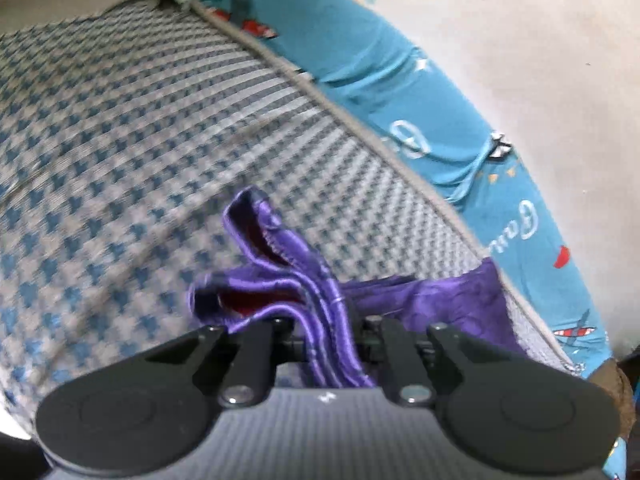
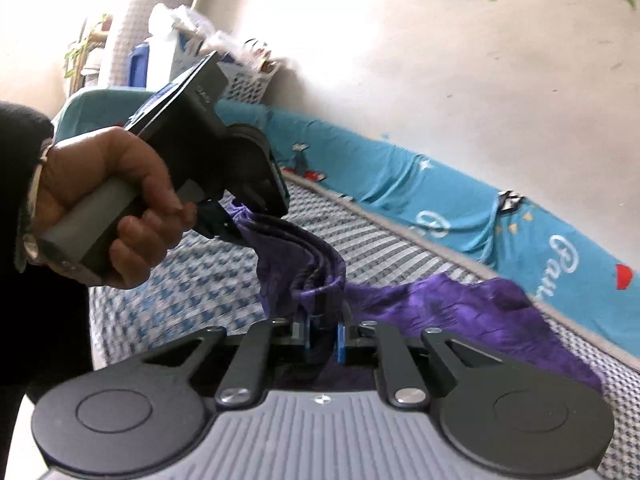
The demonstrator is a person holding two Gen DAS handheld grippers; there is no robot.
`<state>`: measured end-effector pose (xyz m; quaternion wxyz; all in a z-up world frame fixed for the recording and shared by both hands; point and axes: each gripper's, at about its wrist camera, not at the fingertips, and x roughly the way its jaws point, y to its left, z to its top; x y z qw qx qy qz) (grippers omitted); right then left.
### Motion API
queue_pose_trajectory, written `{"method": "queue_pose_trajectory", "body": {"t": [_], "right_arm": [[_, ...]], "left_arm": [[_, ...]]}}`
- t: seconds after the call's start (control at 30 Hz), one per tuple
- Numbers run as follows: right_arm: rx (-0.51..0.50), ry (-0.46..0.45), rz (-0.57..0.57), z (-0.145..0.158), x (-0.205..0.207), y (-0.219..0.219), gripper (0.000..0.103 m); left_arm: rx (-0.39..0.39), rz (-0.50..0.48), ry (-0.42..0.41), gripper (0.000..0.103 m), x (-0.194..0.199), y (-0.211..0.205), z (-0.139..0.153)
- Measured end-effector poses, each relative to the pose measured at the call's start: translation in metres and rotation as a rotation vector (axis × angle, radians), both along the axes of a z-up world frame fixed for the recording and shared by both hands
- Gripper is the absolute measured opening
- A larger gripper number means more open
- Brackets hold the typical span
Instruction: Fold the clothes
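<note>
Purple satin, bunched into ridges and pinched between the clenched fingers of the left gripper (image 1: pixel 320 344), a hemmed edge curling up past the tips. Same purple garment (image 2: pixel 440 300) clamped in the blue-padded fingers of the right gripper (image 2: pixel 322 340), closed tight on a gathered fold. Both grips close together on one end of the cloth, seen in the right wrist view with the left hand (image 2: pixel 104 216) wrapped round its handle just above. Lifted at that end, draped at the other: the rest trailing down onto the bed (image 1: pixel 120 140), crumpled across the blue-and-white checked cover toward its piped edge. Beyond, a turquoise printed sheet (image 2: pixel 400 184) along the pale wall (image 2: pixel 480 80). Judged early in the fold: garment picked up by an edge, not yet spread flat, no crease or neat layer showing. Left to do, most likely: shaking it out, laying it square, folding it over, smoothing.
</note>
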<state>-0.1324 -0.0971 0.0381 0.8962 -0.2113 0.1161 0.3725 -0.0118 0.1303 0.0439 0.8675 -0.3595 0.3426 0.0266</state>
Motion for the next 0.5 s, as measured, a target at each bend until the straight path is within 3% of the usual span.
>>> {"method": "queue_pose_trajectory", "body": {"t": [0.23, 0.33, 0.5], "right_arm": [[0.024, -0.087, -0.077, 0.024, 0.038, -0.034, 0.011], [0.036, -0.107, -0.133, 0.034, 0.062, -0.053, 0.011], [0.048, -0.131, -0.224, 0.045, 0.099, -0.086, 0.011]], "left_arm": [[0.066, -0.088, -0.054, 0.011, 0.049, -0.05, 0.038], [0.06, -0.138, -0.07, 0.011, 0.074, -0.073, 0.048], [0.125, -0.214, -0.095, 0.011, 0.114, -0.129, 0.057]]}}
